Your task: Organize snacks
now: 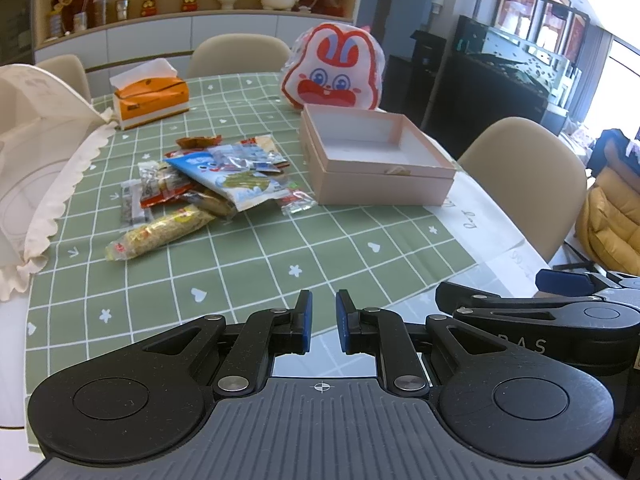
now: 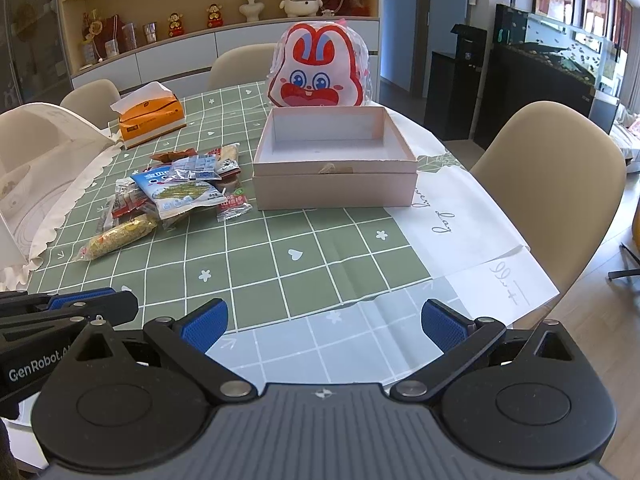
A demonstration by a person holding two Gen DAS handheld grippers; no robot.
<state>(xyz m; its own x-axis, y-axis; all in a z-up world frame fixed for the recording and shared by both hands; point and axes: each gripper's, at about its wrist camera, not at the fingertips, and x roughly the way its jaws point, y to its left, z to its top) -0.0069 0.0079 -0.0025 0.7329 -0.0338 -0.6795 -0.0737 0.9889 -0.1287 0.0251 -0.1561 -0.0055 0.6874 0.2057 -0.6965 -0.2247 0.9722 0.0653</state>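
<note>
A pile of wrapped snacks lies on the green checked tablecloth, left of an open, empty pink box. The pile and the box also show in the right wrist view. A long yellow snack bar lies at the pile's near edge. My left gripper is over the table's near edge with its blue pads a narrow gap apart and nothing between them. My right gripper is wide open and empty, beside the left one, short of the box.
A rabbit-face bag stands behind the box. An orange tissue box sits at the back left. A white frilled cover rises on the left. Beige chairs surround the table; a white paper sheet covers its right edge.
</note>
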